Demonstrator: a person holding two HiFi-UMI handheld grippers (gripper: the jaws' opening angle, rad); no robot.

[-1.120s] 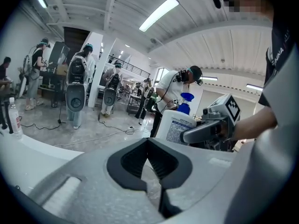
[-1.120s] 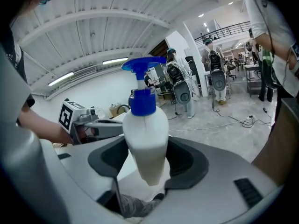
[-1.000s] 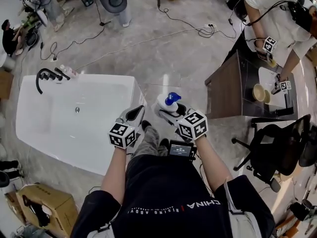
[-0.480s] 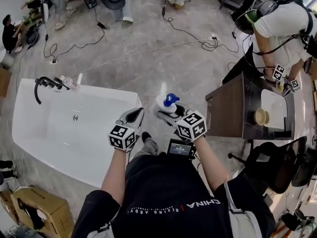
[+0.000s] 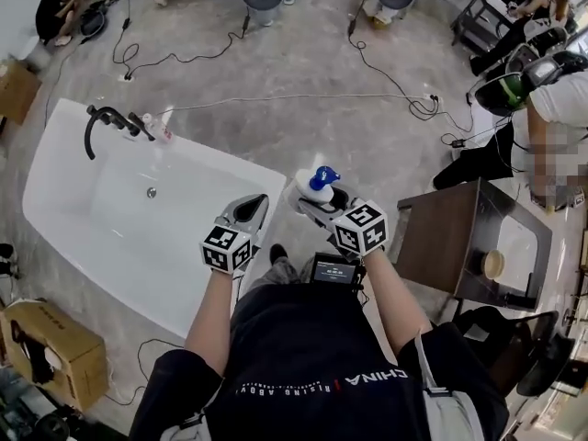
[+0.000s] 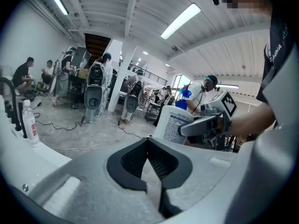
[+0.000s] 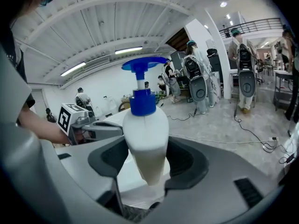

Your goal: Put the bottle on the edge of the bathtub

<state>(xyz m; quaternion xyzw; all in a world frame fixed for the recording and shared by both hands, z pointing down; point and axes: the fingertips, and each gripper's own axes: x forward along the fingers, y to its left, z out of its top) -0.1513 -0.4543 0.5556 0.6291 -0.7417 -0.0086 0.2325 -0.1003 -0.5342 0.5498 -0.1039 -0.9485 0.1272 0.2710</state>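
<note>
My right hand-held gripper (image 5: 315, 202) is clamped on the lower body of the bottle (image 5: 318, 186). Its jaws stand fairly wide because that body is fat. I grip low so that the blue pump head (image 7: 142, 64) stays upright and clear. The bottle hangs in the air just beside the near corner of the bathtub (image 5: 220, 162), not yet on its edge. It is smooth, rounded white plastic. The tub is glossy white with a broad, flat rim, which looks good for standing it on. My left hand-held gripper (image 5: 250, 211) is closed on nothing and held alongside.

Lab/workshop hall: concrete floor (image 5: 349, 145) w/ cables (image 5: 322, 96), loose bathtub (image 5: 220, 159), ceiling strip lights (image 6: 180, 20), other ppl (image 5: 55, 12) working.
</note>
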